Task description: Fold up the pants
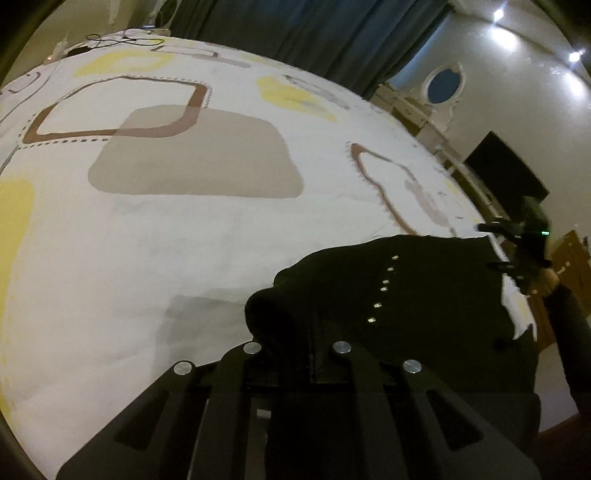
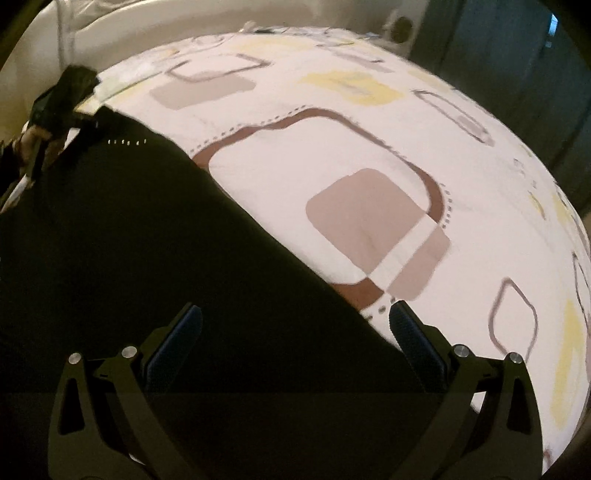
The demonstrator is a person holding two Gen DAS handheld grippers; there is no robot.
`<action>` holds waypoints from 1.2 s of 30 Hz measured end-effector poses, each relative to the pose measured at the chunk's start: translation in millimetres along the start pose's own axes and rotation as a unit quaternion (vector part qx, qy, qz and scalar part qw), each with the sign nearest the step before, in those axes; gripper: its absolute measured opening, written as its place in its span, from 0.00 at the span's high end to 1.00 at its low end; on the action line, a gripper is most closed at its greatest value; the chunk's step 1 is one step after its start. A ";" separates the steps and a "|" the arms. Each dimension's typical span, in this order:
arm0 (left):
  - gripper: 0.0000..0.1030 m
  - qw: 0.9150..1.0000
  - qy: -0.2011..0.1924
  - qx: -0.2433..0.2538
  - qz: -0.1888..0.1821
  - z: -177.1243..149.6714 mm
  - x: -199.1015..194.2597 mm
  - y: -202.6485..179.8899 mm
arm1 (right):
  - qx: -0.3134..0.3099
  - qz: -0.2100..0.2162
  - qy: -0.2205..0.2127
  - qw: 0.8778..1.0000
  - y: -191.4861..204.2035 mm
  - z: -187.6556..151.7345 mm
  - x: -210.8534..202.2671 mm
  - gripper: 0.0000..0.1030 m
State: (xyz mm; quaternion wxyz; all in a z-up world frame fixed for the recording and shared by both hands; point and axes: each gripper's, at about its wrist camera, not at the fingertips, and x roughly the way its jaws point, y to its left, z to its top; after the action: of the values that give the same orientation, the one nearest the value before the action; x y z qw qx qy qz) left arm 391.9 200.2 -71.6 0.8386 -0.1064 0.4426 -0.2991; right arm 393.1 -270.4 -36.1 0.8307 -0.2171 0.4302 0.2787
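Note:
Black pants [image 1: 399,295] with a row of small metal studs [image 1: 384,286] lie on a white patterned bedsheet [image 1: 147,236]. My left gripper [image 1: 295,354] is shut on a bunched edge of the pants at the near side. In the right wrist view the pants [image 2: 147,258] spread across the lower left. My right gripper [image 2: 293,325] is open, its blue pads [image 2: 410,332] straddling the pants' edge just above the cloth. The left gripper [image 2: 92,118] shows far left in that view; the right gripper [image 1: 498,245] shows at the far right of the left wrist view.
The bed's sheet [image 2: 369,147] carries brown, beige and yellow shapes. Dark curtains [image 1: 314,33] hang behind the bed. A white dresser with an oval mirror [image 1: 443,85] and a dark screen [image 1: 506,166] stand at the right. Cables [image 1: 110,37] lie at the far bed corner.

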 end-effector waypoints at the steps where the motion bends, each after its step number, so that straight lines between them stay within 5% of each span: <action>1: 0.93 1.000 -0.005 0.004 -0.007 0.5 -1.8 -1.4 | -0.003 0.016 0.008 1.000 -5.5 2.2 6.7 0.02; 6: 0.93 1.000 -0.003 0.016 -0.017 2.0 -3.0 -3.8 | 0.009 0.085 0.038 0.996 -27.2 7.6 27.2 0.02; 18: 0.91 0.999 0.020 -0.019 -0.023 3.5 7.7 12.5 | 0.089 0.283 0.104 0.949 -76.3 10.8 57.3 0.04; 21: 0.90 0.999 0.022 -0.026 -0.027 5.6 11.1 14.9 | 0.068 0.275 0.116 0.952 -69.2 12.9 57.5 0.07; 24: 0.89 0.998 0.022 -0.039 -0.033 5.7 13.3 18.6 | 0.034 0.213 0.127 0.968 -60.1 12.0 53.5 0.34; 26: 0.88 0.998 0.023 -0.041 -0.030 6.5 13.2 17.5 | 0.040 0.203 0.135 0.969 -63.5 9.4 49.5 0.62; 28: 0.87 0.999 0.023 -0.032 -0.020 6.5 13.0 13.9 | 0.054 0.188 0.147 0.970 -67.3 7.9 48.8 0.73; 32: 0.86 0.999 0.023 -0.028 -0.004 7.2 12.5 10.1 | 0.033 0.155 0.157 0.975 -52.7 9.6 47.5 0.88; 36: 0.91 1.000 0.025 -0.005 0.018 7.3 11.6 2.6 | 0.018 0.126 0.151 0.980 -37.3 9.2 37.4 0.92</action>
State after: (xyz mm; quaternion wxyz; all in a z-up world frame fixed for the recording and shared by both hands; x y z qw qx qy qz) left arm 403.9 194.8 -76.3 0.8318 -0.0953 0.4672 -0.2842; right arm 440.6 -282.5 -58.0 0.7181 -0.1864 0.5797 0.3370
